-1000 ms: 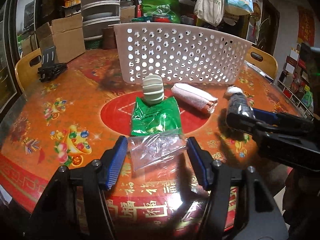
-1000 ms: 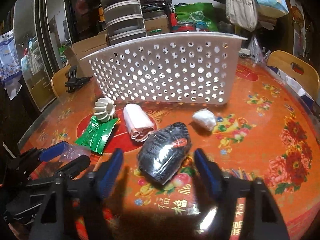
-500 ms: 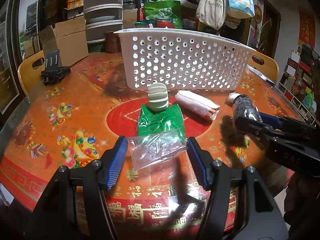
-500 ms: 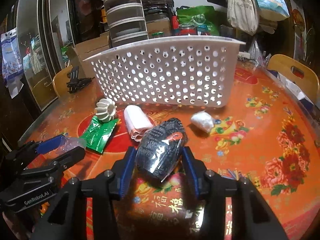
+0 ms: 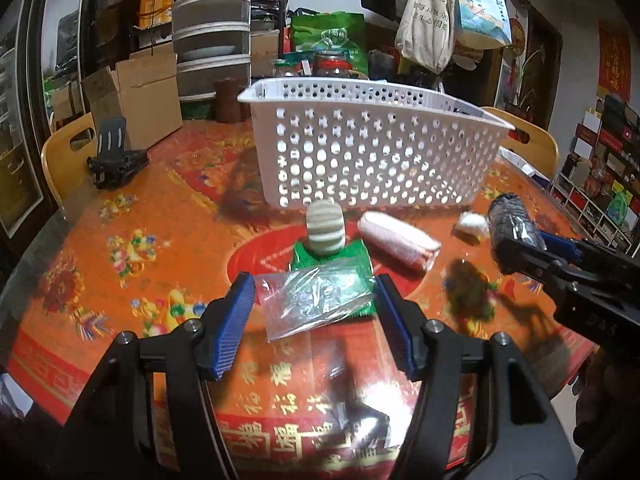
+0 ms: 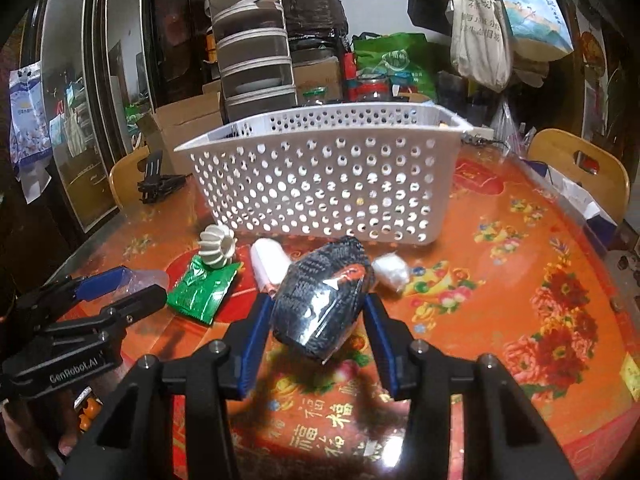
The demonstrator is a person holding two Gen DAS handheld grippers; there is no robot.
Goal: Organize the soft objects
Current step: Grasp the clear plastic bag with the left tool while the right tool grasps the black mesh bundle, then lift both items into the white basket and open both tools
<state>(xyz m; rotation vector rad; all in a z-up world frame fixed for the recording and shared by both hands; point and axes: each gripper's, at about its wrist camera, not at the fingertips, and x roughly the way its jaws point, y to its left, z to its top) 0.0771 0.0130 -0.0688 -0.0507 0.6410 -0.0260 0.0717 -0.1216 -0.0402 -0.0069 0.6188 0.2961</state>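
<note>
White basket (image 6: pixel 320 184) far on bench (image 6: pixel 520 280), contents not discernible. Right tool (image 6: pixel 316 320) clamped on dark wrapped bundle (image 6: pixel 324 300), raised near basket. Left tool (image 5: pixel 312 312) spread apart around clear bag (image 5: pixel 312 300). Remaining: green packet (image 5: pixel 332 260), pink roll (image 5: pixel 396 240), ribbed sponge (image 5: pixel 325 228), white wad (image 5: pixel 472 225).

The right gripper (image 6: pixel 316 320) has closed on the black bundle (image 6: pixel 324 300) (now lifted).
</note>
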